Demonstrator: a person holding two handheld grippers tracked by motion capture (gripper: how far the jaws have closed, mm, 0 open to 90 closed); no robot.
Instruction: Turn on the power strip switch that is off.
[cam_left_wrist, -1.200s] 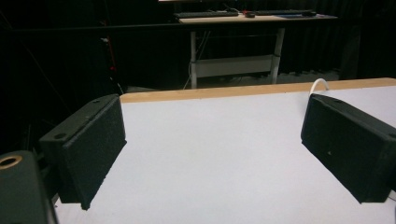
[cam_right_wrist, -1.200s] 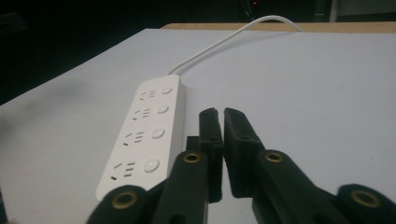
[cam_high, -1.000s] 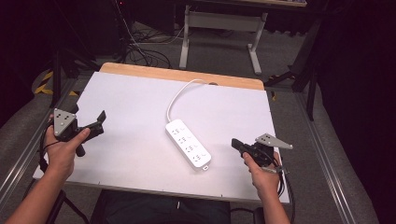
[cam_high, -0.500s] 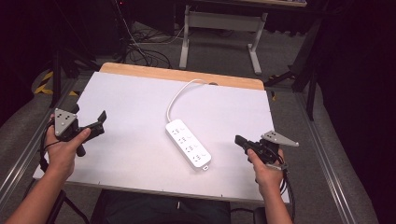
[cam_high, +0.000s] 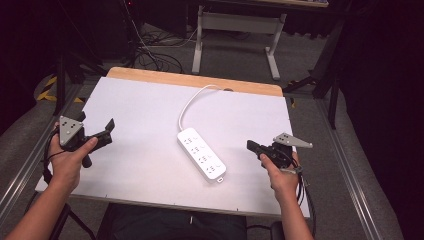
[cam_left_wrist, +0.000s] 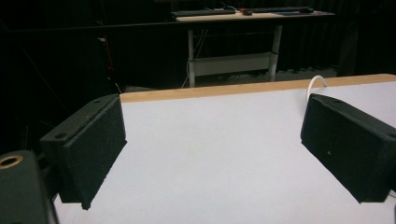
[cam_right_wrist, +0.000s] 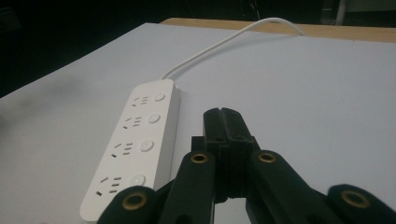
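Step, as judged: approach, nothing gripped yet.

Right tool (cam_high: 251, 146) near right of bench (cam_high: 125, 100), jaws pressed together, empty, aimed left at power strip (cam_high: 201, 154).

Left tool (cam_high: 107, 131) near left, jaws spread, empty, well apart from strip.

Strip flat at bench centre; long axis runs near-right to far-left. Cable (cam_high: 192, 100) leaves far end, curves to far edge.

Next move likely: spread right jaws or press button; needs short, low reach left.

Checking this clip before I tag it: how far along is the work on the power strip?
Nothing looks done yet: the power strip lies flat mid-table, its white cord running to the far edge, untouched. In hand: the right gripper, jaws shut and empty, points at the strip from beside it. The left gripper is open at the table's left edge. Any contact with the strip is left.
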